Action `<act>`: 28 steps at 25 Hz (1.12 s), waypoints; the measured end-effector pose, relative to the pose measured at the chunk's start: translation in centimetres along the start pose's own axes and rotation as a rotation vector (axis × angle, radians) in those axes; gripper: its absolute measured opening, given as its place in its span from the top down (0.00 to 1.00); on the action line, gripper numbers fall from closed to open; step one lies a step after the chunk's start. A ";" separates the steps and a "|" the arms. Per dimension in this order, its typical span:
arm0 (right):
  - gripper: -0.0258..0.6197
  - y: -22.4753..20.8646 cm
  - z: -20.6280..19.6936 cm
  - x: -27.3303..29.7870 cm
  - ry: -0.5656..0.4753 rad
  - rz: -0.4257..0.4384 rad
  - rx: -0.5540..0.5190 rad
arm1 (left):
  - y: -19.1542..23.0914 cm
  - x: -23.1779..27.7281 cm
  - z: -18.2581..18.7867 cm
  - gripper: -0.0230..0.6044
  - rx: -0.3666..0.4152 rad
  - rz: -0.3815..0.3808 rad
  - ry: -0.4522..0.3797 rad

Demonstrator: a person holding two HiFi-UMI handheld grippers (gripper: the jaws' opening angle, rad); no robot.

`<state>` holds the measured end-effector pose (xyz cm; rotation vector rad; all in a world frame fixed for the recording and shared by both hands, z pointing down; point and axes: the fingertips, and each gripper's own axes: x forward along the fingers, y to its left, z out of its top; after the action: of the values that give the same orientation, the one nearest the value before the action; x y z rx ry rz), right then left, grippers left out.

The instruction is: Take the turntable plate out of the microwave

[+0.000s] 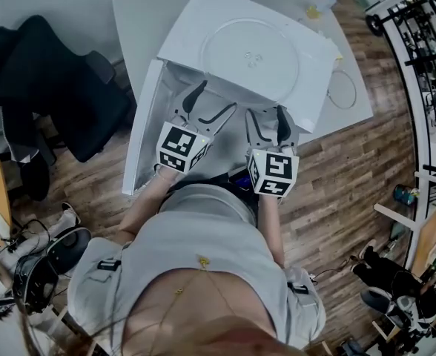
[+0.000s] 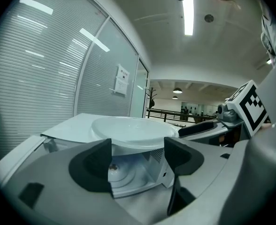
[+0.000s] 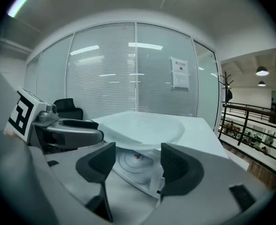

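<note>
Turntable plate [image 1: 251, 53]: one, atop one microwave [image 1: 190, 30]

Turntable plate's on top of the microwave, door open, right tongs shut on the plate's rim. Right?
Not quite. The right tongs are open and hold nothing. The turntable plate lies beyond them, untouched, as the right gripper view shows. The rest holds: the plate is on top of the microwave and the door is open.

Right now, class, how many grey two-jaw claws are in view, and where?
2. The left claw, open, faces the white box-shaped microwave's open front; the right claw, open, is beside it. None looks hidden.
</note>
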<state>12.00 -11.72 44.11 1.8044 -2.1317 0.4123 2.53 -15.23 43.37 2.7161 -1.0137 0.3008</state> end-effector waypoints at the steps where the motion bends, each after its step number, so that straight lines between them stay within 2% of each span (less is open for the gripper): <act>1: 0.51 -0.1 0.1 0.2 -0.001 -0.005 0.003 | 0.1 0.2 0.0 0.41 0.001 0.002 0.000; 9: 0.51 -0.5 0.8 1.9 0.001 -0.013 0.027 | 1.3 1.5 0.6 0.41 0.036 0.023 -0.004; 14: 0.51 -0.7 1.3 2.6 0.004 -0.016 0.078 | 1.8 2.6 0.9 0.41 0.035 0.019 -0.002; 28: 0.51 0.2 2.3 3.5 -0.007 -0.025 0.024 | 2.1 4.2 1.3 0.41 0.007 0.029 0.001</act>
<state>11.12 -15.72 43.47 1.8462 -2.1154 0.4279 4.34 -19.74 43.56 2.7095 -1.0552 0.3116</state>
